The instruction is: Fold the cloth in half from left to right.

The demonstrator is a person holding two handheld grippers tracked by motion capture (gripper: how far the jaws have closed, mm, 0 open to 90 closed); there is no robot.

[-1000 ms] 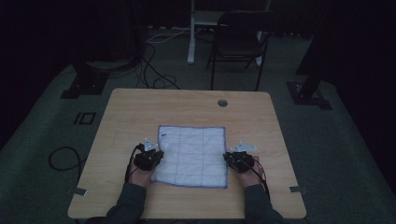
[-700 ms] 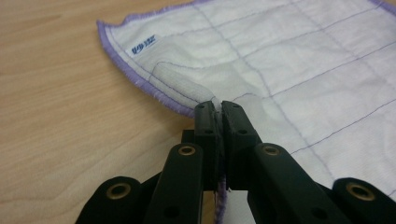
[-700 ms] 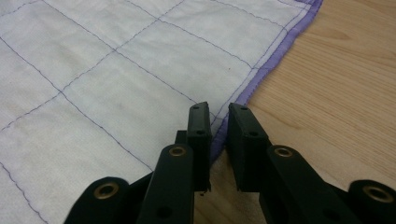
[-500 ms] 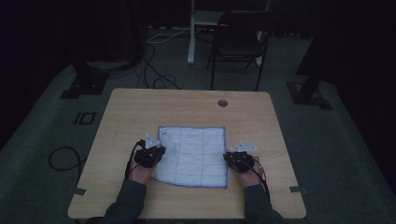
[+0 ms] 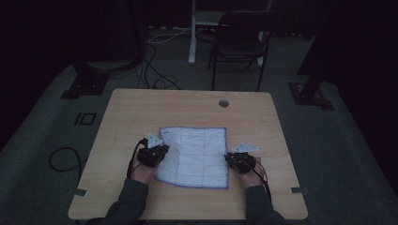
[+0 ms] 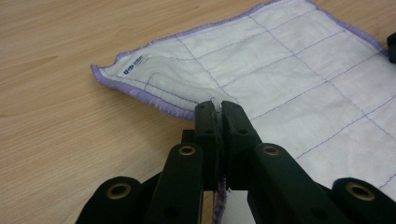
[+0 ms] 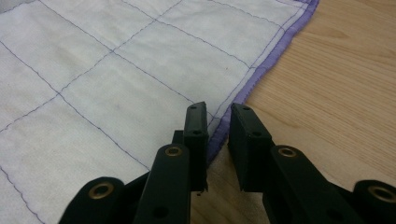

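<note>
A: What's the biggest thing here?
B: The wooden table point(image 5: 141, 112). A white quilted cloth point(image 5: 197, 157) with a purple edge lies spread near its front middle, between the two hands.

A: And the left gripper point(image 6: 218, 106)?
B: It sits at the cloth's left edge. Its fingers point(image 6: 205, 123) are pressed together, pinching the hem, and the fabric there is pulled up off the table into a small ridge. A white label point(image 6: 133, 65) shows at the nearby corner.

A: The right gripper point(image 7: 218, 112)?
B: At the cloth's right edge. Its fingers point(image 7: 196, 123) have just been opening and stand slightly apart, with the purple hem below the gap, not clamped.
</note>
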